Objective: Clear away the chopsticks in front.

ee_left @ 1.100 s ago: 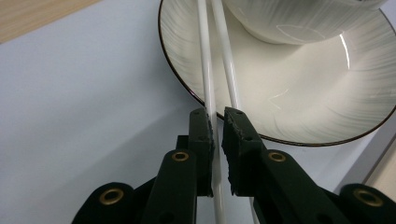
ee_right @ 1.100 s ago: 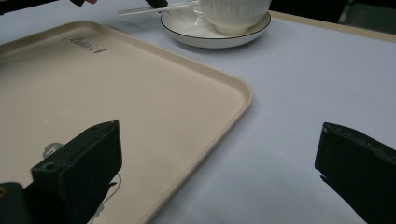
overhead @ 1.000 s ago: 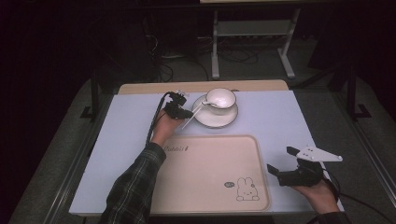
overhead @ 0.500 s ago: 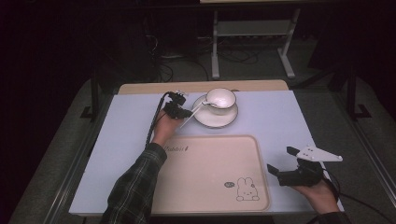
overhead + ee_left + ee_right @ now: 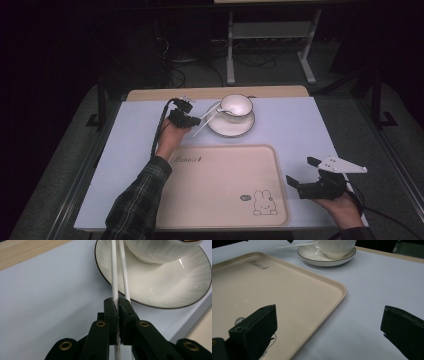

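**Chopsticks clamped at the saucer, ready to be carried off**

In the left gripper view the left gripper (image 5: 117,305) is seen clenched on a pair of white chopsticks (image 5: 114,277): the two black jaws stand almost together, with the sticks pinched near their near ends. It cannot be told for certain whether both sticks are pressed equally; one runs straight between the pads, the other lies against the right-hand jaw.

From the grip the chopsticks run up the frame, across the dark-edged rim of the saucer (image 5: 160,287) and toward the bowl (image 5: 160,250) at the top. In the high view the same pair (image 5: 204,122) is seen just left of the saucer (image 5: 231,125), above the centre of the frame, with the left gripper (image 5: 184,118) at its lower-left end.

For the step to be done well, the grip should be kept firm and even, so that neither stick is let slip or scissor apart. The lift is best made gently upward first, until the far tips are clear of the saucer rim and the bowl (image 5: 236,104), and only then sideways; a dragged tip could tip the bowl. The beige tray (image 5: 220,190), lower in the frame, looks the likely place for setting down.

The right gripper (image 5: 304,176) is held at the lower right, its jaws spread wide and nothing between them, well apart from the chopsticks.
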### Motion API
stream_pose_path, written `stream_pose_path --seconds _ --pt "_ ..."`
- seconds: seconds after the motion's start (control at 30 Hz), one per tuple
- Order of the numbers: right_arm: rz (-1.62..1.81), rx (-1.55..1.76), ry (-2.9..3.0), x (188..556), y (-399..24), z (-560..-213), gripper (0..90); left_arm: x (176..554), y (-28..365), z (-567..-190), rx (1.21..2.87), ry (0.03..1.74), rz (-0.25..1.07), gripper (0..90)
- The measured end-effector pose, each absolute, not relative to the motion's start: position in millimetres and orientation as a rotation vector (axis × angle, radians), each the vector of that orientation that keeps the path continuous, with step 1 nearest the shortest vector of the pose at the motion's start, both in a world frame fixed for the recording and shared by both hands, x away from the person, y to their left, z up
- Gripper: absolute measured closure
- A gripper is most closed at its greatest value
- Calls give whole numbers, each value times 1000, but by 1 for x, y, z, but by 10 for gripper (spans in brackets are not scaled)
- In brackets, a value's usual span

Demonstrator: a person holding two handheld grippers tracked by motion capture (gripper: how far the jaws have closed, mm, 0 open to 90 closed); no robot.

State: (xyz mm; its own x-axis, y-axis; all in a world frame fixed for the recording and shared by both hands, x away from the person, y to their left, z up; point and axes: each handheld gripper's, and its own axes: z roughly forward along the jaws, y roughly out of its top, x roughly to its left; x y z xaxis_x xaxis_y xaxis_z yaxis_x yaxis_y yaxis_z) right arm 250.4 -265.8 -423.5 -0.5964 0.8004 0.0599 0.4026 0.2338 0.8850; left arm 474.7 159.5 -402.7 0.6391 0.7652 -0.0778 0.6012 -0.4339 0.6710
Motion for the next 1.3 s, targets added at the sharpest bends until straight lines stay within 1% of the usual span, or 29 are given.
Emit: stream_pose_path --seconds 0.2,0.43,0.93,1.13,1.3 --pt "1316 1103 2108 250 -265 -424 0 461 176 -394 2159 1071 326 856" --pt "1319 1099 2105 250 -265 -423 0 440 199 -391 2136 1079 309 856" --pt "1317 1090 2104 249 -263 -423 0 374 246 -391 2089 1085 298 856" --pt "1315 1091 2104 249 -262 -423 0 344 258 -387 2055 1074 272 856" --pt "1309 1084 2110 250 -262 -423 0 324 254 -390 2064 1041 240 856"
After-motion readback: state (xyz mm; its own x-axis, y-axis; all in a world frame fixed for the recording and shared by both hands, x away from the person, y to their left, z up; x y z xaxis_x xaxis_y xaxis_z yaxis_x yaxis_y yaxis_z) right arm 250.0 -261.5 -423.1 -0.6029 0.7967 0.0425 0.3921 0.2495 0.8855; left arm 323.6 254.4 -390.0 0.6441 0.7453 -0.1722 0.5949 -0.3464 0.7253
